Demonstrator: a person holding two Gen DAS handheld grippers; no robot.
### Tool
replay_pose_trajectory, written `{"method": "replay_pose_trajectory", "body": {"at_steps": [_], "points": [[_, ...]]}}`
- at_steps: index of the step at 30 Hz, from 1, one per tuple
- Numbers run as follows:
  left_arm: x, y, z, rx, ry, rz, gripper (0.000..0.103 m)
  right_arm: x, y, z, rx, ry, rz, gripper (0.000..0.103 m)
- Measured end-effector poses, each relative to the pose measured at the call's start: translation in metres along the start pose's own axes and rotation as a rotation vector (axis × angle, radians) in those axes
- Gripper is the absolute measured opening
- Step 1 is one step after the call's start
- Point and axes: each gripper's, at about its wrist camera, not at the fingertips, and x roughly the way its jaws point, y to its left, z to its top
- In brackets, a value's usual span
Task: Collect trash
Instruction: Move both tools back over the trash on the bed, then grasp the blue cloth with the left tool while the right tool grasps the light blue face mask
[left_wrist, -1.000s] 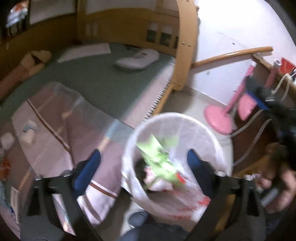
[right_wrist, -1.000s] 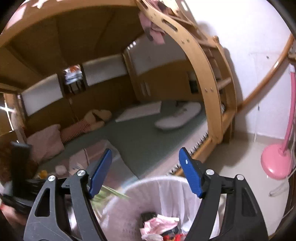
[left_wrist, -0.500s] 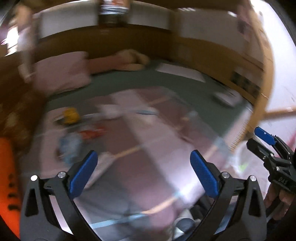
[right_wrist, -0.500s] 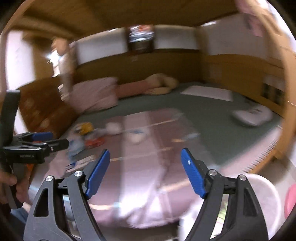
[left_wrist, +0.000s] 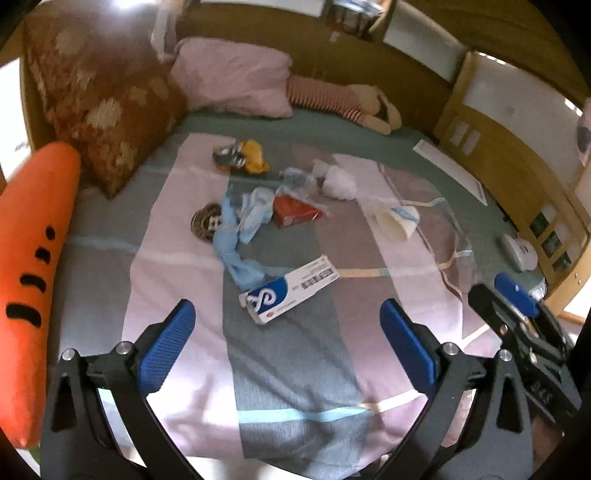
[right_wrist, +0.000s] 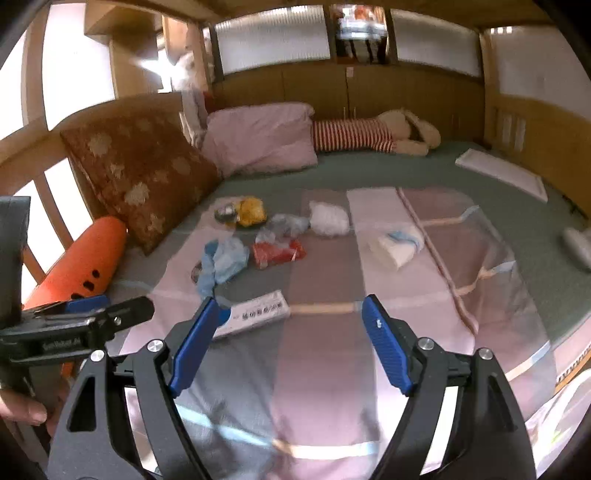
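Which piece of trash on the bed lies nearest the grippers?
The blue-and-white carton, flat on the blanket. The red packet, blue wrapper and yellow item lie farther back.

Matt cloth blanket (left_wrist: 295, 369); glossy cardboard box (left_wrist: 290, 290).

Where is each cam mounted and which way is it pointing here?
Left wrist: on the left gripper, looking along its open blue-padded fingers at the bed; the right gripper shows at right.
Right wrist: on the right gripper, facing the same bed; the left gripper and a thumb show at left.
Shared: blue-and-white flat carton, red packet, orange carrot-shaped cushion.
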Motion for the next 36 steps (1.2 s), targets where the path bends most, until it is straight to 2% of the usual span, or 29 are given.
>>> {"method": "replay_pose_trajectory", "body": {"at_steps": [4,29,36], "points": [[0.0,-0.009,-0.005,0.02,0.001,0.012,0.1,0.009,-0.006,-0.001,0.041,0.029,0.005,0.079],[0.013,-0.007,-0.009,0.04,0.042,0.038,0.1,0.015,0.001,-0.002,0.02,0.04,0.014,0.079],[0.02,0.014,0.007,0.015,0.048,0.08,0.1,0.017,0.004,-0.003,0.021,0.053,0.024,0.079]]}}
